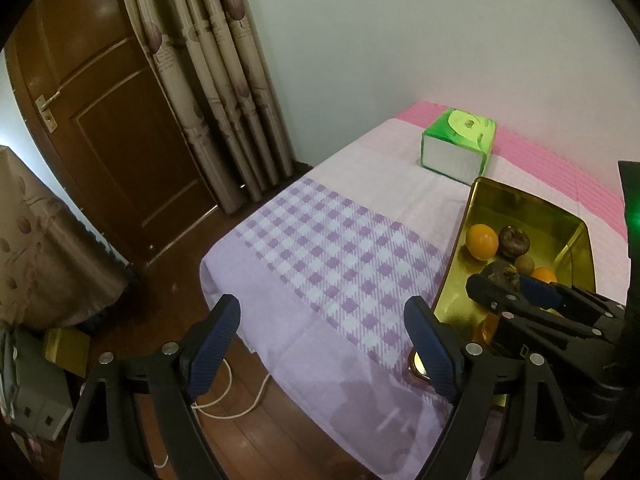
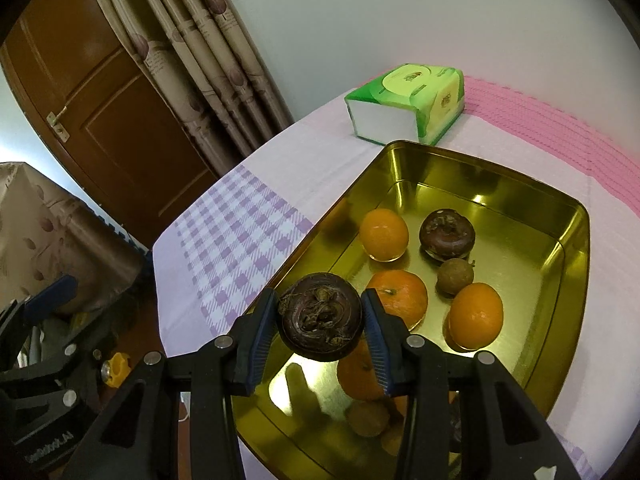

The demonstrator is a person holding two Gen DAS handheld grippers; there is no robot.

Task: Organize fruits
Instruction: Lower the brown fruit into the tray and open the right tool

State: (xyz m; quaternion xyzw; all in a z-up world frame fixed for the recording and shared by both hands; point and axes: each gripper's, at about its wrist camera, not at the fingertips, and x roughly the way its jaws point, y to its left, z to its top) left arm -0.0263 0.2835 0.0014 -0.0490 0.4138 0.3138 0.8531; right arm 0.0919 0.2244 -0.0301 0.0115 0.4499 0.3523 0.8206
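Observation:
A gold metal tray (image 2: pixel 532 188) lies on the table and holds several oranges (image 2: pixel 384 234), a dark brown water chestnut (image 2: pixel 447 234) and a small brown round fruit (image 2: pixel 455 276). My right gripper (image 2: pixel 322 320) is shut on a second dark water chestnut (image 2: pixel 322 316) and holds it above the tray's near left part. In the left wrist view the tray (image 1: pixel 480 196) is at right, with the right gripper (image 1: pixel 508 284) over it. My left gripper (image 1: pixel 320 344) is open and empty over the checked cloth, left of the tray.
A green tissue pack (image 2: pixel 404 102) stands behind the tray on the lilac and pink tablecloth (image 1: pixel 340 248). The table's left edge drops to a wooden floor with a white cable (image 1: pixel 240 396). A brown door (image 1: pixel 112 128) and curtains (image 1: pixel 216 72) stand at left.

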